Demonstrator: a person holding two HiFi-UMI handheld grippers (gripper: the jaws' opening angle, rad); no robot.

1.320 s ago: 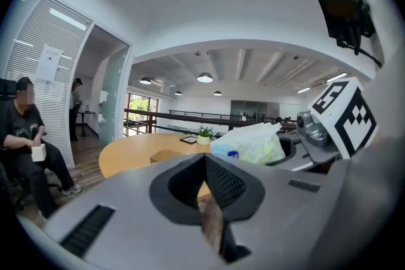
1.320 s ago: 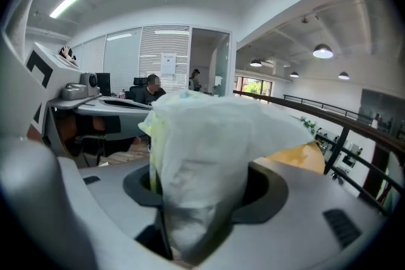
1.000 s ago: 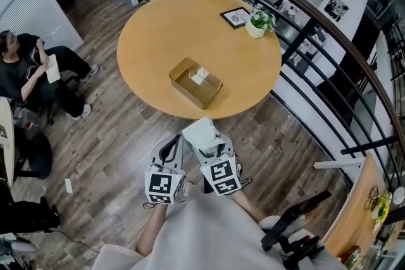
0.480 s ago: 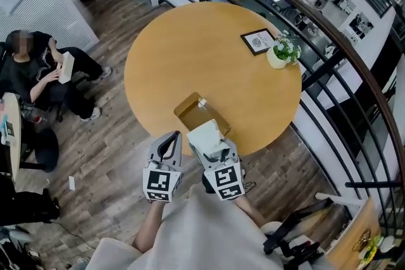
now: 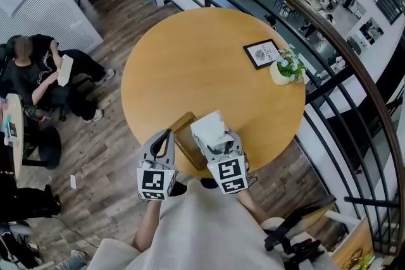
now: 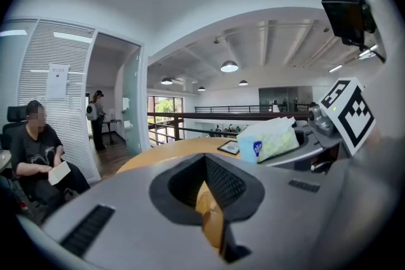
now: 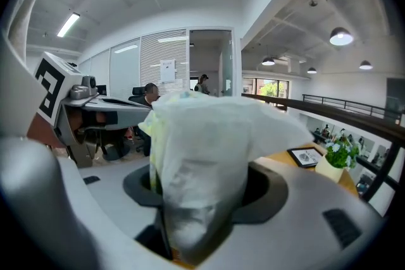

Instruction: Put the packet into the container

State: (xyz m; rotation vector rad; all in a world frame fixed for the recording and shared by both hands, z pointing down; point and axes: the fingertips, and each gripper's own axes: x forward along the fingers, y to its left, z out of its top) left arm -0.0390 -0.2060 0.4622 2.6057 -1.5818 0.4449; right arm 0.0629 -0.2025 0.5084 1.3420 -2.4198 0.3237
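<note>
The white packet [image 5: 209,125] [image 7: 202,155] stands up between the jaws of my right gripper [image 5: 213,138] [image 7: 202,212], which is shut on it. In the head view it hangs over the near edge of the round wooden table [image 5: 209,54], above the right part of the open tan container [image 5: 185,139]. Both grippers partly hide the container. My left gripper [image 5: 167,134] [image 6: 205,199] is just left of the right one, over the container's near left side, shut with nothing in it. The packet [image 6: 269,139] also shows at the right in the left gripper view.
A small potted plant [image 5: 286,67] and a framed picture [image 5: 261,53] stand at the table's far right. A dark curved railing [image 5: 329,92] runs close behind the table on the right. A person [image 5: 38,73] sits at the left on the wooden floor.
Both grippers have moved forward from above the floor to the table's near edge. The packet, still held, now overlaps the container in the head view.
</note>
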